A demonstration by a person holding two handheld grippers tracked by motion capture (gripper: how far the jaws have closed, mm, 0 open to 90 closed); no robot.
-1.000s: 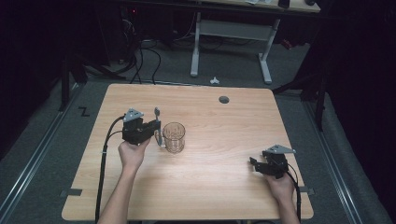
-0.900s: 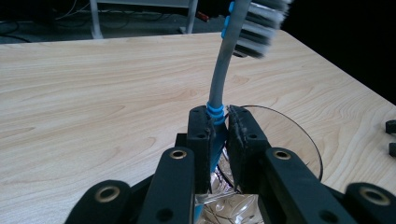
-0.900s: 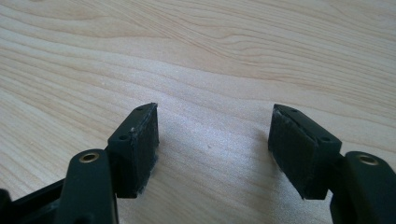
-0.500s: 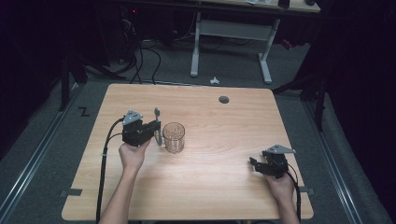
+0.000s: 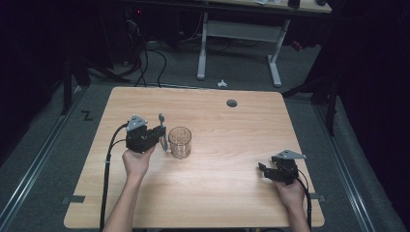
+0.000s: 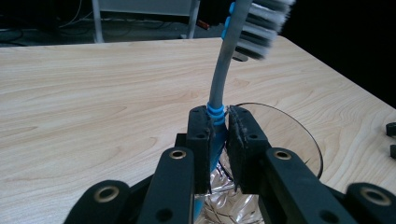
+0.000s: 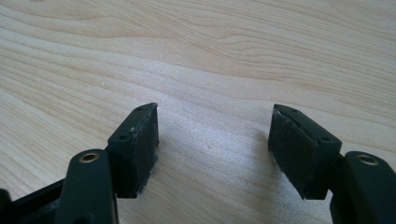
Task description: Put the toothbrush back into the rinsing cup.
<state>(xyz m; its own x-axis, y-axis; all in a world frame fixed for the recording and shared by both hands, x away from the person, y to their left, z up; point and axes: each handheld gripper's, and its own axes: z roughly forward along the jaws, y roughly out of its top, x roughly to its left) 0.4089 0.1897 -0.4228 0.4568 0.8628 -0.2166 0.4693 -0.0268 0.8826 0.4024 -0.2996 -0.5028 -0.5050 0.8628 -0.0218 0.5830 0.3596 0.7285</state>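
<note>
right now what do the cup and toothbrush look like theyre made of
Cup: clear, probably glass or hard plastic; the table grain shows through and its lower wall looks faceted. Toothbrush, clamped in the left tool: matte grey plastic handle, blue ribbed grip, likely rubber.

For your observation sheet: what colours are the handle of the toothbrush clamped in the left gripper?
Grey toothbrush handle with bright blue ribbed grips, clearest in the left gripper view.

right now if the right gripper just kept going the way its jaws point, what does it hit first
Probably nothing soon. The right gripper, jaws open, points left across bare table; the glass cup sits farther left and back, likely off that line, though depth is unclear.
</note>
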